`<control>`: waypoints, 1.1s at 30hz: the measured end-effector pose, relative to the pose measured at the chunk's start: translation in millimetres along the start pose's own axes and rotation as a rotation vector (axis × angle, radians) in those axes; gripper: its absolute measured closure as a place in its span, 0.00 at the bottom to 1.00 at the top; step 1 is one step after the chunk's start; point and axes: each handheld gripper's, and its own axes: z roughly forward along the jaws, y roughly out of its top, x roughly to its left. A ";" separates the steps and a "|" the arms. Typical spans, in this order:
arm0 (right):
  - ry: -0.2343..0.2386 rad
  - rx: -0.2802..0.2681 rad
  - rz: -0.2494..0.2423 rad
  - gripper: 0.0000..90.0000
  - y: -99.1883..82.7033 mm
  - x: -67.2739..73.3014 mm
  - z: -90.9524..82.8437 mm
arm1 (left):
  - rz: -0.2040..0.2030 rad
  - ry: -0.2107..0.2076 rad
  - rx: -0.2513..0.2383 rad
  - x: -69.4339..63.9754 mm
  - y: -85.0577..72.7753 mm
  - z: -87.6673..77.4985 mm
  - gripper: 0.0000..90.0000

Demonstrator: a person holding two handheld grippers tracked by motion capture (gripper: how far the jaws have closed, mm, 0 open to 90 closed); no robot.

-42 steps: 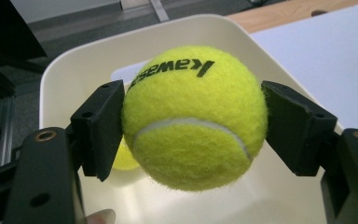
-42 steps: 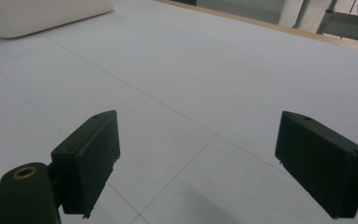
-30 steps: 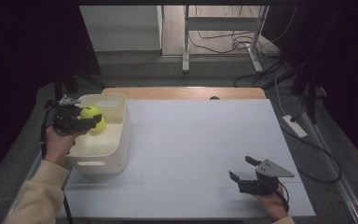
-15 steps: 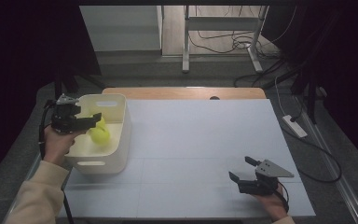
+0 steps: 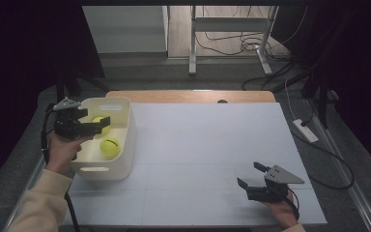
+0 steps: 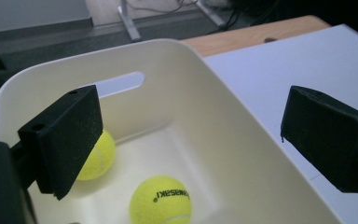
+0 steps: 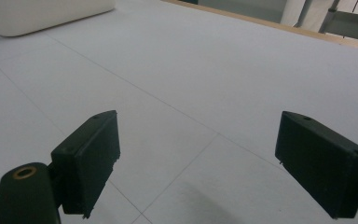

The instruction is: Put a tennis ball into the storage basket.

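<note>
A white plastic bin [image 5: 101, 171] stands at the table's left side and holds two yellow tennis balls. One ball [image 5: 109, 147] lies near the bin's middle, and the other [image 5: 98, 121] sits farther back, partly behind a jaw. My left gripper [image 5: 95, 117] hovers over the bin. Its jaws have just been opening and stand open with nothing between them. In the left gripper view the nearer ball [image 6: 161, 200] lies below the gripper [image 6: 191, 135], and the second ball [image 6: 98, 156] peeks out behind the left jaw. My right gripper [image 5: 250, 175] rests open at the front right.
A white mat [image 5: 207, 145] covers the table, with a strip of wood [image 5: 188, 95] at its far edge. The right gripper view shows bare mat [image 7: 191, 70] ahead of the gripper [image 7: 214, 158] and the bin's corner [image 7: 42, 16] far off. Cables and a power strip [image 5: 305, 130] lie on the floor at the right.
The left gripper held a tennis ball above the bin a second ago. Its jaws have opened and the ball now lies in the bin. The right gripper has stayed put.
</note>
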 end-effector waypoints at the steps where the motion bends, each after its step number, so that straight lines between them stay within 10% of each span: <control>1: -0.003 0.000 0.000 0.15 0.0 -0.1 -0.7 | 0.001 -0.005 -0.010 -0.8 -0.3 -1.3 0.07; 33: -0.016 -0.007 0.013 0.15 -1.7 -1.7 -7.0 | 0.133 -0.182 -0.109 -58.9 -14.9 -11.5 0.10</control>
